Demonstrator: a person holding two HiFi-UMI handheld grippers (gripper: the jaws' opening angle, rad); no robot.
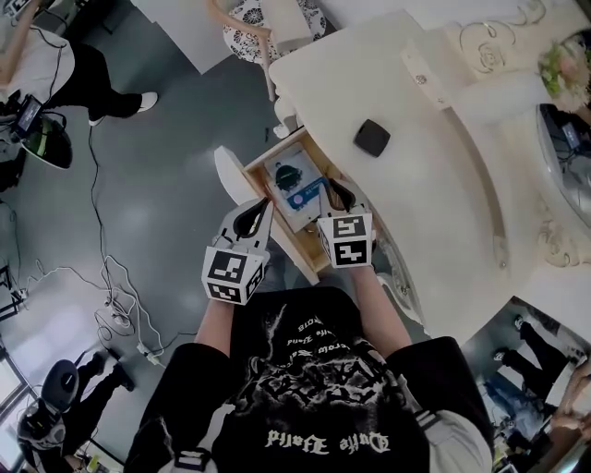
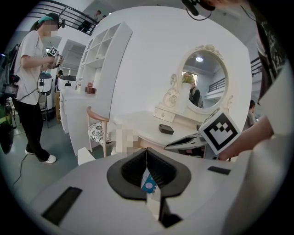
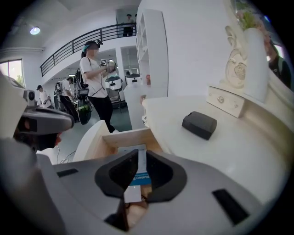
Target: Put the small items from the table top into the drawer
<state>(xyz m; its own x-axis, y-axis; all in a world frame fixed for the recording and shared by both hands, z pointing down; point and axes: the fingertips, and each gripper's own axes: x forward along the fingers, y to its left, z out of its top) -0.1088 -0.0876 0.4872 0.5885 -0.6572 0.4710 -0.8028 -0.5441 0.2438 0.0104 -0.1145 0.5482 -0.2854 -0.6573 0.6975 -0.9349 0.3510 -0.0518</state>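
A small black box lies on the white dressing table. The wooden drawer below the table's edge is pulled out. A white card with a dark picture and a white-and-blue packet lie in it. My left gripper hovers at the drawer's left wall, tips together. A white packet with a blue dot shows in the slit below them. My right gripper is over the drawer's right side, jaws a narrow slit apart, empty.
A chair with a patterned seat stands past the drawer. A small jewellery chest, an oval mirror and flowers are at the table's back. A person stands at far left; cables trail over the floor.
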